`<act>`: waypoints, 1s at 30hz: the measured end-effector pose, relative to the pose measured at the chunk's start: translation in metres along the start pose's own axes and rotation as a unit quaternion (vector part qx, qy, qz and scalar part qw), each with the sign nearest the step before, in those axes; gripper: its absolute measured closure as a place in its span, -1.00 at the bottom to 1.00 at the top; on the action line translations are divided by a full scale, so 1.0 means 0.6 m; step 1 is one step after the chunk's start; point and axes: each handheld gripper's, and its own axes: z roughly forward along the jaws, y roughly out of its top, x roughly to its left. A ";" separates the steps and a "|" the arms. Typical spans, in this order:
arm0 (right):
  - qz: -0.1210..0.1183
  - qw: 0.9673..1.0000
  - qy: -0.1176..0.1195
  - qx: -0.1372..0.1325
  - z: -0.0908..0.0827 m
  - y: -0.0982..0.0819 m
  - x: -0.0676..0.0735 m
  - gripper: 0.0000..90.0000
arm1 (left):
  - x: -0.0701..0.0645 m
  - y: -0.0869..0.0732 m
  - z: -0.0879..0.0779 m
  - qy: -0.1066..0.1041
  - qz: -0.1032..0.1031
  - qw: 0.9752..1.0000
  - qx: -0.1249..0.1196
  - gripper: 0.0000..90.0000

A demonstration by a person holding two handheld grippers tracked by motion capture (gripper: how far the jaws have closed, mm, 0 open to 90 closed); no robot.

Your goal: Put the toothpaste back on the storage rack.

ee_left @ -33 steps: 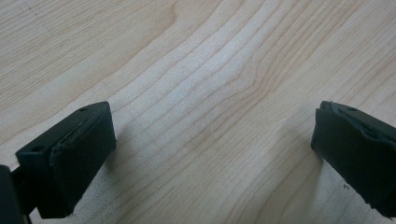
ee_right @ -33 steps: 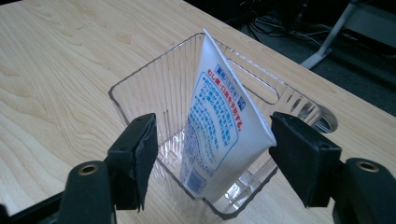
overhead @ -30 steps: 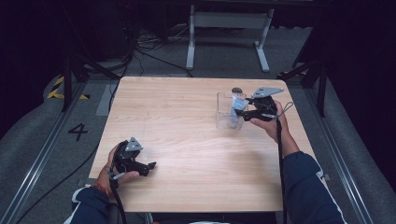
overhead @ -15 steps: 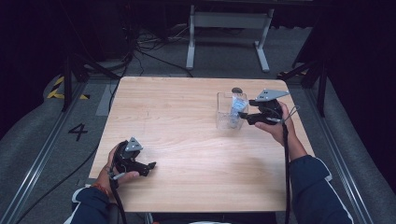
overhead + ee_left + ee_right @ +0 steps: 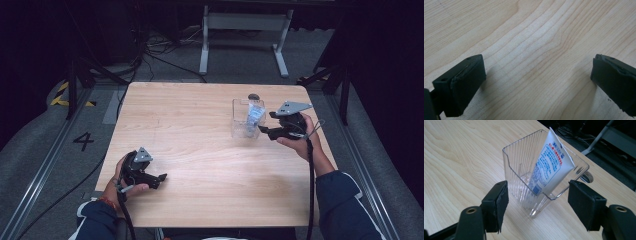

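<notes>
One tube (image 5: 550, 163) of white soft plastic stands tilted in the clear ribbed cup (image 5: 524, 170), flat crimped end up, its long axis leaning. The cup is on the far right part of the wooden table (image 5: 200, 150). My right claw (image 5: 536, 202) is wide, holding nothing, just before the cup. My left claw (image 5: 536, 82) is wide over bare wood.

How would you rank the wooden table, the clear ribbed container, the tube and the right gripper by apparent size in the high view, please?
1. Wooden table, by far the largest.
2. Right gripper and clear ribbed container: these look about alike, so I will not rank them.
3. Tube, standing inside the container, smallest.
</notes>
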 end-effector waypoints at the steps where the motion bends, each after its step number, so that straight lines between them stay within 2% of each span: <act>1: -0.004 1.000 0.000 0.001 -0.003 -0.003 0.002 -0.25 | 0.000 0.000 0.000 0.000 -0.001 1.000 0.000 -1.00; 5: -0.006 1.000 0.001 0.000 -0.006 -0.006 0.006 -0.25 | 0.000 0.000 0.000 0.000 0.000 1.000 0.000 -1.00; 16: -0.030 0.999 0.000 0.018 -0.018 -0.024 0.024 -0.27 | 0.000 0.000 -0.001 0.000 0.000 1.000 0.002 -0.99; 23: -0.033 0.999 0.003 0.024 -0.026 -0.037 0.028 -0.29 | -0.001 0.000 -0.001 -0.001 -0.003 1.000 0.003 -1.00; 30: -0.033 0.999 0.001 0.042 -0.029 -0.060 0.028 -0.30 | -0.001 0.000 -0.001 -0.001 -0.004 1.000 0.002 -0.99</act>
